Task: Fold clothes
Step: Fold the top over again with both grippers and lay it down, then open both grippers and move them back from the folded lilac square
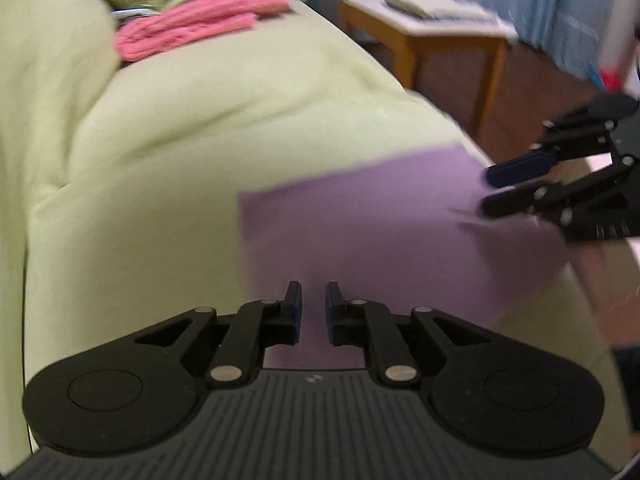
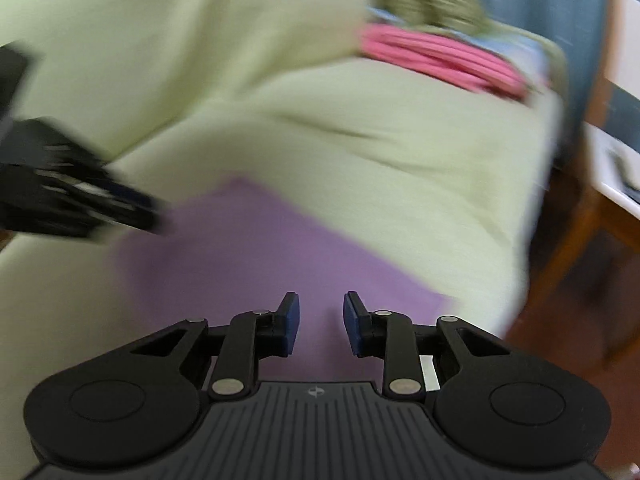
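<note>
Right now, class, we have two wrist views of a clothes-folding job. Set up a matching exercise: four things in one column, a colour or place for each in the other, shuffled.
Things:
1. cloth
2. sweater
3. sofa
4. chair

Descriptions:
A. pale green, under the clothes
B. purple, flat before both grippers
C. wooden, on the floor past the sofa
D. pink, at the sofa's far end

Pairs: 1-B, 2-D, 3-A, 4-C

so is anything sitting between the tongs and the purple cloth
Nothing visible. The purple cloth lies flat on the pale green bedcover, with both the left tongs and right tongs open just above it. The pink clothes sit far back.
</note>
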